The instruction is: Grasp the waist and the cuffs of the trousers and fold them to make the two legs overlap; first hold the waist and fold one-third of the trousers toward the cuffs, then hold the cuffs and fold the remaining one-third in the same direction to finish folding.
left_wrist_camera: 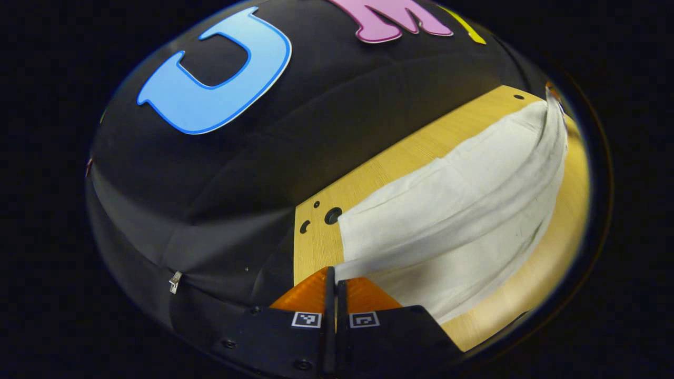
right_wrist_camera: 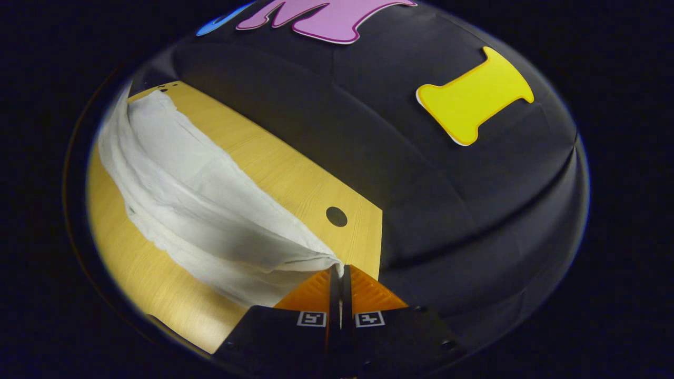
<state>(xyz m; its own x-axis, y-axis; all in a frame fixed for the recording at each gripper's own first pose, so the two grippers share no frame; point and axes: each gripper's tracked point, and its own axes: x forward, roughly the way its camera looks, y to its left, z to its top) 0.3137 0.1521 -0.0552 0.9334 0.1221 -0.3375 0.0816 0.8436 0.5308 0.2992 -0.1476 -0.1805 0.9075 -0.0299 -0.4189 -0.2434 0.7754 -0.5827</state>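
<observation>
Standing by the booth, I am watching the left tool (left_wrist_camera: pixel 335 276) pinching one end of the white, soft cotton trousers (left_wrist_camera: pixel 453 210); in the left gripper view its two fingers are pressed together on a corner of cloth at about six o'clock, and the fabric is running away from it toward two o'clock across the pale yellow wood-grain worktop (left_wrist_camera: pixel 400 158). The cloth is hanging in a long, slightly sagging band, with its lower layer resting on the worktop, and it is sitting close to the worktop's drilled corner at about nine o'clock of the garment.

Moving across, the right tool (right_wrist_camera: pixel 340 273) is doing the same at the other end: in the right gripper view its fingers are closed on a bunched tip of the trousers (right_wrist_camera: pixel 200 205), which are stretching off toward ten o'clock over the worktop (right_wrist_camera: pixel 284 168).

I am judging that the first step is under way: both ends are gripped and the garment is looking narrow and layered, as if the legs are being brought over each other. I cannot tell which end is the waist. The two one-third folds appear still to be done.
</observation>
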